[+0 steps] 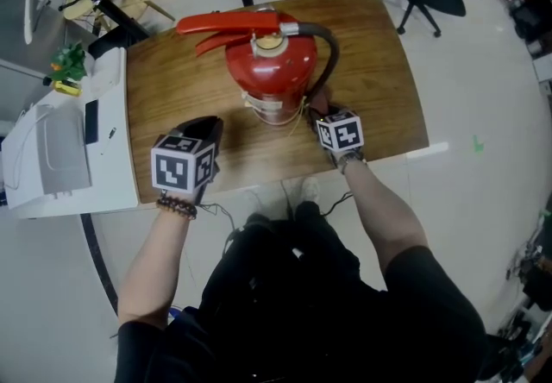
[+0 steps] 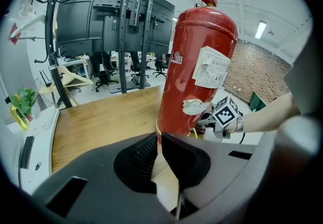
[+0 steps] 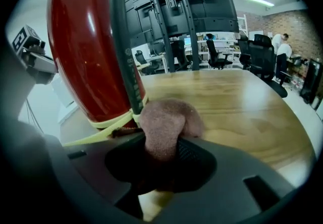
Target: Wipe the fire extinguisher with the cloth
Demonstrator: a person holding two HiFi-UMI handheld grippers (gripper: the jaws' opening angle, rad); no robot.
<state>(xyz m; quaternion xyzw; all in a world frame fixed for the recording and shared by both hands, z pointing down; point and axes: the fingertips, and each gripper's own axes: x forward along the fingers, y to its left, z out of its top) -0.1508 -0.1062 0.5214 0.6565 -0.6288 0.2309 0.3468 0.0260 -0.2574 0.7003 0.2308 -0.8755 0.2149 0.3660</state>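
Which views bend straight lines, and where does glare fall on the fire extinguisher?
Both gripper views: strong fisheye with dark corners. Right gripper view: white glare streaks down the fire extinguisher; the cloth looks soft. Head view: the table edges bow mildly.

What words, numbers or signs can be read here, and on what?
None can be read.
White label on the fire extinguisher: print too small.
Small sticker beside it: blurred.
Marker cubes: square patterns only, no words.
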